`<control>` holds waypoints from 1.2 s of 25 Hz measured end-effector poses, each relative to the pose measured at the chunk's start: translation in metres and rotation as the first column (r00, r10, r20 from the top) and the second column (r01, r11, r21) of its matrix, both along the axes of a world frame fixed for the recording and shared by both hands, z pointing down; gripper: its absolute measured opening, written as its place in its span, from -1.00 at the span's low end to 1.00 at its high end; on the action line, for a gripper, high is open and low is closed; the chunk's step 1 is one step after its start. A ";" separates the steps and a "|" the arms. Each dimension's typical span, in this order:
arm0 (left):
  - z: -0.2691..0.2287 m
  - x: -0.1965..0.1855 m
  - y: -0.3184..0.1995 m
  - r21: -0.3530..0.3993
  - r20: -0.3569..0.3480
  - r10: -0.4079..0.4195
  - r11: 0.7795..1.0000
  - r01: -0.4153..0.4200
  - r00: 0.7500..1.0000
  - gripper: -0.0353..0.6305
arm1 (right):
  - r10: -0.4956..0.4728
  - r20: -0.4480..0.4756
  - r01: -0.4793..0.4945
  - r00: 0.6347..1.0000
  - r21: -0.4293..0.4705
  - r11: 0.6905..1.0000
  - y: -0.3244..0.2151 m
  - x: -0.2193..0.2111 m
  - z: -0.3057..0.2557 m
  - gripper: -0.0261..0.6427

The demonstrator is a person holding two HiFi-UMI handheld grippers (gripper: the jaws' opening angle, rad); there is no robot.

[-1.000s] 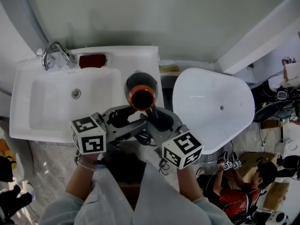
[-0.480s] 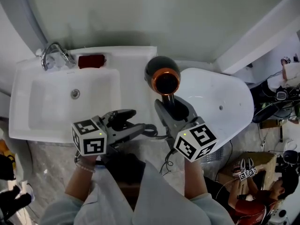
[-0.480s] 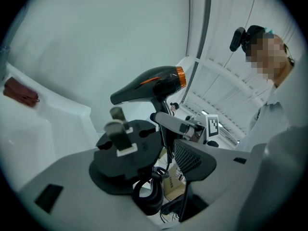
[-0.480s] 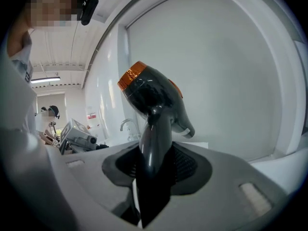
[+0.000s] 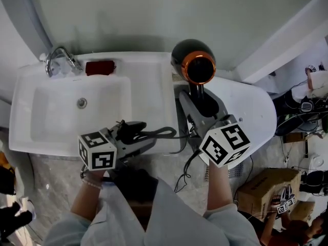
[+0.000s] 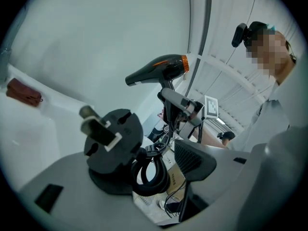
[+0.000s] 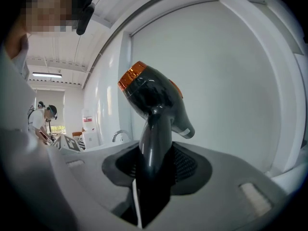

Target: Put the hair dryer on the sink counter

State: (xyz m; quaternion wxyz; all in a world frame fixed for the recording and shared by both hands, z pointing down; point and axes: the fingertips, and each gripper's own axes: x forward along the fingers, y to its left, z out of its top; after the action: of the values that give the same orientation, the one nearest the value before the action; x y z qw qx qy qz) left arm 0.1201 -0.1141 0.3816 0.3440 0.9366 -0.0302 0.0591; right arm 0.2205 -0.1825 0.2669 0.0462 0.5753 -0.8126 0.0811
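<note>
Status: right hand-held gripper (image 5: 201,100) is clamped on the handle of the hair dryer (image 5: 197,65). Dryer is in the air, orange nozzle toward the head camera, right of the sink basin (image 5: 56,122) and past the right edge of the surface (image 5: 154,86), so not down yet.

Left hand-held gripper (image 5: 134,133) sits off the basin's front-right corner. Jaws are wide but look closed on the plug (image 6: 113,138) and a coil of cord (image 5: 164,133).

Risks:
- Cord links the 2 grippers. More separation could pull it taut and yank the plug or twist the dryer in its grip.
- The slack loop could snag the surface's front edge.
- Dryer is top-heavy. Set down too close to the right edge, it could tip into the gap beside the tub (image 5: 246,96).

Containers: the basin shows only its drain (image 5: 83,102), and the tub to its right shows only 1 small fitting.
</note>
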 end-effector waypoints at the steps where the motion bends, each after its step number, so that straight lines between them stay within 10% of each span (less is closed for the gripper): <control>1: 0.001 0.000 0.000 0.000 0.004 0.002 1.000 -0.002 1.000 -0.13 | 0.000 -0.007 0.000 1.000 0.007 1.000 -0.003 0.001 -0.004 -0.47; 18: 0.050 0.004 0.008 -0.065 0.138 0.068 0.996 -0.060 0.988 -0.14 | -0.038 -0.087 0.043 0.995 0.055 0.998 -0.059 0.008 -0.024 -0.47; 30: 0.059 -0.040 -0.018 -0.091 0.141 -0.059 0.993 0.072 0.988 -0.14 | -0.064 -0.137 0.071 0.988 0.044 0.996 -0.092 0.005 -0.014 -0.46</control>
State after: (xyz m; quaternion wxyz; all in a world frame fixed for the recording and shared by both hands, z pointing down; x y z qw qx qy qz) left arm 0.0799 -0.1321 0.4409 0.3874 0.9112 -0.0816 0.1137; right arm 0.2256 -0.2749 0.2527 0.0898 0.5525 -0.8284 0.0204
